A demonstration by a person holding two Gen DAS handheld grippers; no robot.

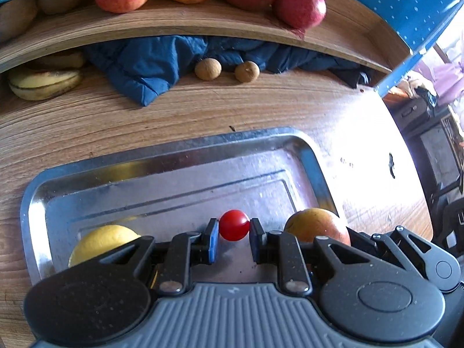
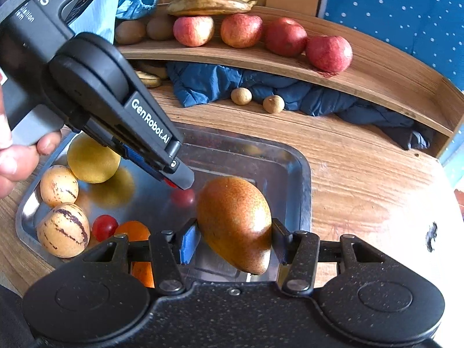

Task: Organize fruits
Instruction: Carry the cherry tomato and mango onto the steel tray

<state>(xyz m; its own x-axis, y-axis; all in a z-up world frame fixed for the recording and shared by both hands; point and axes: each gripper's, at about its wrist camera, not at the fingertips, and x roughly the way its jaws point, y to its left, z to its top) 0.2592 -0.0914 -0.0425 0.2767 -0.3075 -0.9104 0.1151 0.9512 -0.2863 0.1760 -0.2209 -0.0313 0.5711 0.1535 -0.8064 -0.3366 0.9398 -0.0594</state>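
In the left wrist view my left gripper [image 1: 234,230] is shut on a small red cherry tomato [image 1: 234,224], held just above the steel tray [image 1: 174,156]. A lemon [image 1: 101,240] lies in the tray to its left. My right gripper [image 2: 235,242] is shut on a brown-orange pear [image 2: 235,217], tilted over the tray's right end [image 2: 306,174]. The right wrist view shows the left gripper [image 2: 174,178] reaching in from the upper left, a person's hand [image 2: 17,162] on it. Two striped pale fruits [image 2: 62,229], another cherry tomato [image 2: 104,226], an orange [image 2: 136,233] and the lemon [image 2: 92,159] lie in the tray.
A curved wooden shelf [image 2: 377,78] at the back carries several red apples [image 2: 240,30], kiwis [image 2: 130,32] and bananas [image 2: 208,4]. Under it lie a crumpled blue cloth [image 2: 208,84], two small brown round fruits [image 2: 241,95] and more bananas [image 1: 43,82]. Bare wooden tabletop [image 2: 362,174] lies right of the tray.
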